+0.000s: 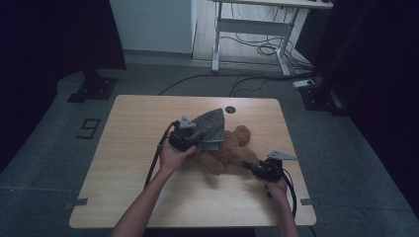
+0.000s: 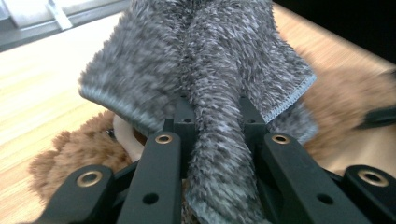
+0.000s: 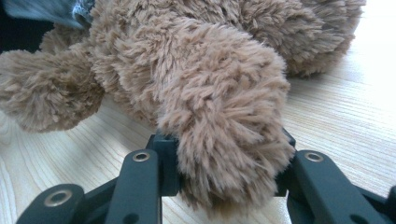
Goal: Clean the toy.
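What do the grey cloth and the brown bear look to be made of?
The grey cloth looks like fleece or a plush towel: short mottled fuzzy pile with a stitched pale edge. The brown bear looks like synthetic plush, with longer shaggy tufts, soft and matte. The exact fibres cannot be told.

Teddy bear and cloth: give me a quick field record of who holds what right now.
left gripper: shut on a fold of the grey cloth, held above the bear
right gripper: shut on one limb of the teddy bear
teddy bear: lying on the wooden table
grey cloth: draped partly over the bear's upper end
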The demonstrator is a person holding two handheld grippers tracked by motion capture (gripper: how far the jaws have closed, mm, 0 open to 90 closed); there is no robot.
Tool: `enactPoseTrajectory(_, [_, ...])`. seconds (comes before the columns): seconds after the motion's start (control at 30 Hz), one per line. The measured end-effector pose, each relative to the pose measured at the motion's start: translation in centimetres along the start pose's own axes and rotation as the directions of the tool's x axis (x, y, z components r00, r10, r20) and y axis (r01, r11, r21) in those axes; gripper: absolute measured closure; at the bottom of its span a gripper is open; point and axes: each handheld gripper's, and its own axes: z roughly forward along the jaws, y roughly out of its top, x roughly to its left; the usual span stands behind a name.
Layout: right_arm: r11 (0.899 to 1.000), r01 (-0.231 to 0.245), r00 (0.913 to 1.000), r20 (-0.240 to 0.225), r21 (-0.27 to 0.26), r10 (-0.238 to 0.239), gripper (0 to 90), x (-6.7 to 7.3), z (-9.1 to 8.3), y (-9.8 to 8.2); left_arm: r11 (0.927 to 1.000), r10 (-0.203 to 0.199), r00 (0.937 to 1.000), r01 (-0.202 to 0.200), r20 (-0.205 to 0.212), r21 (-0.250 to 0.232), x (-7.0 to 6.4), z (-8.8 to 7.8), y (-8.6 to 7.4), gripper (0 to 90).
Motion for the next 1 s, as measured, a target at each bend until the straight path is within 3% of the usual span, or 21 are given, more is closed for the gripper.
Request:
enactPoseTrajectory(0.07, [1.0, 0.003, 1.0, -0.001, 0.002, -0.003, 59.2, 0.0, 0.0, 0.0, 0.9999, 0.01, 0.9998, -0.01, -0.018, 0.013, 0.0, 0.7, -0.3, 75.2])
enactPoseTrajectory(0.17, [1.0, 0.008, 1.0, 0.004, 0.004, -0.008, 59.2, 0.2, 0.0, 0.1, 1.0, -0.001, 0.9996, 0.001, -0.027, -0.004, 0.3, 0.3, -0.4, 75.3])
enactPoseTrajectory(0.33, [1.0, 0.006, 1.0, 0.007, 0.008, -0.006, 59.3, 0.1, 0.0, 0.1, 0.9991, 0.018, 0.9922, -0.023, -0.123, -0.036, 1.3, -1.6, -0.7, 75.3])
enactPoseTrajectory(0.43, [1.0, 0.002, 1.0, 0.006, 0.01, -0.002, 59.3, 0.0, 0.0, 0.1, 0.9998, -0.009, 0.989, 0.006, -0.148, -0.02, 2.9, -2.3, -1.5, 75.4])
enactPoseTrajectory(0.5, [1.0, 0.0, 1.0, 0.004, 0.008, 0.0, 59.3, 0.1, 0.1, 0.1, 0.9989, -0.043, 0.9892, 0.045, -0.14, 0.011, 4.1, -2.2, -2.6, 75.3])
enactPoseTrajectory(0.6, [1.0, -0.001, 1.0, 0.002, 0.005, 0.001, 59.3, 0.1, 0.1, 0.0, 0.9937, -0.108, 0.9867, 0.111, -0.121, 0.016, 5.5, -2.0, -4.7, 75.4])
enactPoseTrajectory(0.73, [1.0, 0.001, 1.0, -0.001, 0.013, -0.001, 59.3, 0.1, 0.3, -0.1, 0.9858, -0.163, 0.98, 0.167, -0.114, 0.022, 6.3, -2.0, -6.6, 75.4])
enactPoseTrajectory(0.93, [1.0, -0.002, 1.0, -0.002, 0.02, 0.002, 59.3, 0.1, 0.3, -0.2, 0.9705, -0.215, 0.9705, 0.225, -0.109, 0.087, 7.7, -1.7, -9.2, 75.4])
enactPoseTrajectory(1.0, [1.0, -0.002, 1.0, 0.0, 0.021, 0.002, 59.3, 0.1, 0.3, -0.1, 0.9686, -0.237, 0.9667, 0.243, -0.097, 0.053, 7.9, -2.6, -9.0, 75.4])
